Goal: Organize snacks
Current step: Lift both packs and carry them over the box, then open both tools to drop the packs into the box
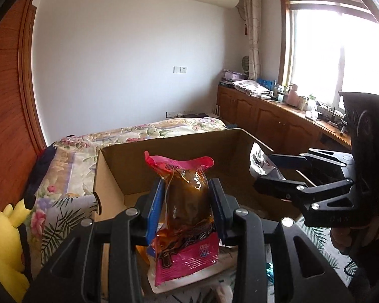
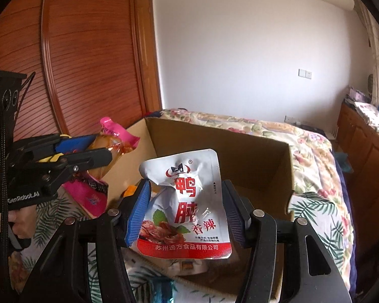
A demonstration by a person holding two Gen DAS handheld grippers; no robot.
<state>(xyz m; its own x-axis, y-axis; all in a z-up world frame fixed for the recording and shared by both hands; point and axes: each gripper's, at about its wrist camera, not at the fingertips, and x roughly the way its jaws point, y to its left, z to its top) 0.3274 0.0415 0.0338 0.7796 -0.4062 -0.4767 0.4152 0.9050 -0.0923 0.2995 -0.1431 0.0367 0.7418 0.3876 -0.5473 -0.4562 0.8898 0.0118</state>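
In the left wrist view, my left gripper (image 1: 188, 204) is shut on a pink and clear snack pouch (image 1: 187, 202) with brown food inside, held upright between the blue pads (image 1: 155, 209). An open cardboard box (image 1: 169, 146) lies on the bed just beyond it. My right gripper (image 2: 185, 212) is shut on a white and red snack pouch (image 2: 187, 202), held near the box's front rim (image 2: 240, 146). Each gripper appears in the other's view. The right gripper (image 1: 265, 170) holds the white pouch (image 1: 256, 160) at the box's right side. The left gripper (image 2: 103, 147) holds the pink pouch (image 2: 116, 139) at its left.
The box rests on a bed with a floral cover (image 1: 70, 156). A yellow plush toy (image 1: 5, 240) lies at the bed's left edge. Wooden cabinets (image 1: 270, 116) with clutter run under the window. A wooden wardrobe (image 2: 88, 63) stands left. A hand (image 2: 2, 223) grips the left gripper's handle.
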